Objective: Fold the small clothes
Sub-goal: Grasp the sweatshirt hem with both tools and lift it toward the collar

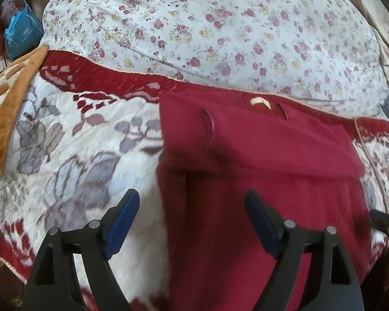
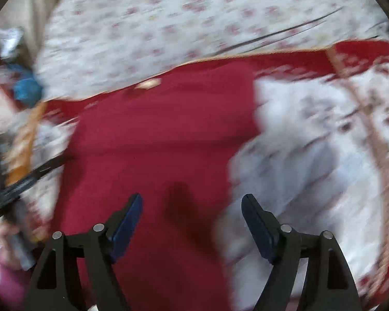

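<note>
A dark red small garment (image 1: 259, 155) lies flat on a red and white floral blanket (image 1: 85, 140), its collar with a tan label (image 1: 259, 102) at the far edge. Its sides look folded inward. My left gripper (image 1: 192, 202) is open and empty above the garment's near left edge. In the blurred right wrist view the same garment (image 2: 155, 134) fills the middle, and my right gripper (image 2: 192, 204) is open and empty above its near right part. The left gripper (image 2: 20, 184) shows at that view's left edge.
A white quilt with small flowers (image 1: 207, 26) lies beyond the blanket. An orange checked blanket (image 1: 7, 103) lies at the left. A blue bag (image 1: 20, 33) hangs at the far left. The right gripper's tip (image 1: 383, 220) shows at the right edge.
</note>
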Action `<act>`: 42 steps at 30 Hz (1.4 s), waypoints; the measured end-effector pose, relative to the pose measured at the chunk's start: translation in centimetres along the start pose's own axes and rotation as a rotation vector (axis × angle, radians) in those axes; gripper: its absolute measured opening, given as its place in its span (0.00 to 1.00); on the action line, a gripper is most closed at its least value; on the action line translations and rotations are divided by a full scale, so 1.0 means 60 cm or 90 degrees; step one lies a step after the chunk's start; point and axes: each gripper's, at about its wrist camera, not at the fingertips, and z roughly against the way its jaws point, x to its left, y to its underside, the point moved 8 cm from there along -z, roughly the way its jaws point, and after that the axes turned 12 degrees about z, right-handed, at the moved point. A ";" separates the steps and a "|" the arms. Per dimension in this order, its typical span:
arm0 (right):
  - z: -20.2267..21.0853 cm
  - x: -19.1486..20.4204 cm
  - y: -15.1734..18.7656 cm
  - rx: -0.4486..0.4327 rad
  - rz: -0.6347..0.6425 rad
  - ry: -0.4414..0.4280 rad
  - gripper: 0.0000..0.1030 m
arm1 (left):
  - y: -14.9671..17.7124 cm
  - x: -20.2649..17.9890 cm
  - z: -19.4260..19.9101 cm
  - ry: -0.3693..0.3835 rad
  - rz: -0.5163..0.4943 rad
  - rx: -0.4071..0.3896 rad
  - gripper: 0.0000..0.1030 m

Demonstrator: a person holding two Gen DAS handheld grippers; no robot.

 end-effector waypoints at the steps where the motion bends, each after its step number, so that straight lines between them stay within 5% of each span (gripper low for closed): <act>1: -0.004 0.039 0.011 0.004 0.030 -0.038 0.81 | 0.005 0.010 0.010 -0.003 0.002 -0.003 0.80; 6: -0.057 0.243 0.083 0.072 0.193 -0.220 0.81 | 0.049 0.066 0.048 0.014 0.067 0.010 0.80; 10: -0.110 0.362 0.157 0.138 0.320 -0.283 0.81 | 0.101 0.107 0.069 0.016 0.115 0.025 0.80; 17: -0.194 0.460 0.254 0.215 0.379 -0.340 0.82 | 0.143 0.136 0.094 0.026 0.145 0.031 0.80; 21: -0.160 0.485 0.258 0.207 0.370 -0.427 0.82 | 0.154 0.129 0.100 0.033 0.130 0.033 0.80; 27: -0.073 0.354 0.202 0.143 0.303 -0.337 0.83 | 0.185 0.117 0.107 0.041 0.102 0.051 0.81; 32: 0.014 0.129 0.170 0.078 0.119 -0.189 0.89 | 0.240 0.100 0.108 0.028 0.053 0.082 0.81; 37: 0.053 -0.045 0.237 0.117 -0.020 -0.044 0.89 | 0.294 0.083 0.107 0.019 0.003 0.113 0.81; 42: 0.036 -0.096 0.321 0.165 -0.090 -0.035 0.89 | 0.329 0.092 0.090 -0.009 0.000 0.154 0.81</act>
